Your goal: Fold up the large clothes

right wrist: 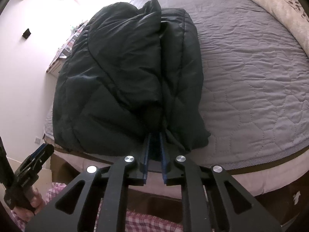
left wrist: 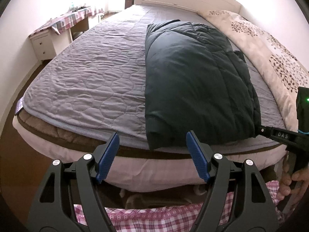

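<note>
Right wrist view: my right gripper (right wrist: 154,145) is clenched on the near hem corner of the dark green quilted puffer jacket (right wrist: 125,73), blue pads nearly together with cloth between them. From there the jacket runs toward 12 o'clock, its long axis straight up the grey quilted bedspread (right wrist: 251,77), already doubled lengthwise. My left gripper (left wrist: 152,154) hangs released, jaws wide, just off the mattress edge; the jacket's other near corner lies at its 1 o'clock, close by. A cream floral duvet (left wrist: 270,54) lies past the jacket. Judgement: the right has the hem; the left must close on its corner before any lift.
</note>
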### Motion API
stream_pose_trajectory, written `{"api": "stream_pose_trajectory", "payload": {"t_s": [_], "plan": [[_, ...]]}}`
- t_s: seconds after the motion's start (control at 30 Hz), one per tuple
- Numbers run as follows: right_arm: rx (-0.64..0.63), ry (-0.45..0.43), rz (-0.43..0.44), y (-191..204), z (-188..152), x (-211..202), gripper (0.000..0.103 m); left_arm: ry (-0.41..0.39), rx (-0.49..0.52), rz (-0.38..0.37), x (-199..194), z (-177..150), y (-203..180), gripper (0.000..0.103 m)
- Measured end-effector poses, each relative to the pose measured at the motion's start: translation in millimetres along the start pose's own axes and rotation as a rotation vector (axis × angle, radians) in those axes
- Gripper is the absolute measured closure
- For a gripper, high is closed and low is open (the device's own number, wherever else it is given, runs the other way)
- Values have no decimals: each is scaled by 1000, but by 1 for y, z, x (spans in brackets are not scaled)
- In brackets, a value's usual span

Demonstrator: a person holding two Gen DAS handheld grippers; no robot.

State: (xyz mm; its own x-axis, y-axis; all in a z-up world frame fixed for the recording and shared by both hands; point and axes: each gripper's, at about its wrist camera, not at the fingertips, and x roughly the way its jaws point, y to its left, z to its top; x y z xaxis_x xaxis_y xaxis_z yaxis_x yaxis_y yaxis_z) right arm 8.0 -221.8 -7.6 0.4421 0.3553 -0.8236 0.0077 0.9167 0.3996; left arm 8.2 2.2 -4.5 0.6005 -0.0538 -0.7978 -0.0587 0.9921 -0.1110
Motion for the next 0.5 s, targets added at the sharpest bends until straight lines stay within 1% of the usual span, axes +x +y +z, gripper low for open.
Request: {"api": "stream_pose_trajectory", "payload": {"t_s": [0.5], "plan": [[13, -6, 6, -1, 0, 2, 88, 5, 9, -3, -1, -7, -2, 32]]}}
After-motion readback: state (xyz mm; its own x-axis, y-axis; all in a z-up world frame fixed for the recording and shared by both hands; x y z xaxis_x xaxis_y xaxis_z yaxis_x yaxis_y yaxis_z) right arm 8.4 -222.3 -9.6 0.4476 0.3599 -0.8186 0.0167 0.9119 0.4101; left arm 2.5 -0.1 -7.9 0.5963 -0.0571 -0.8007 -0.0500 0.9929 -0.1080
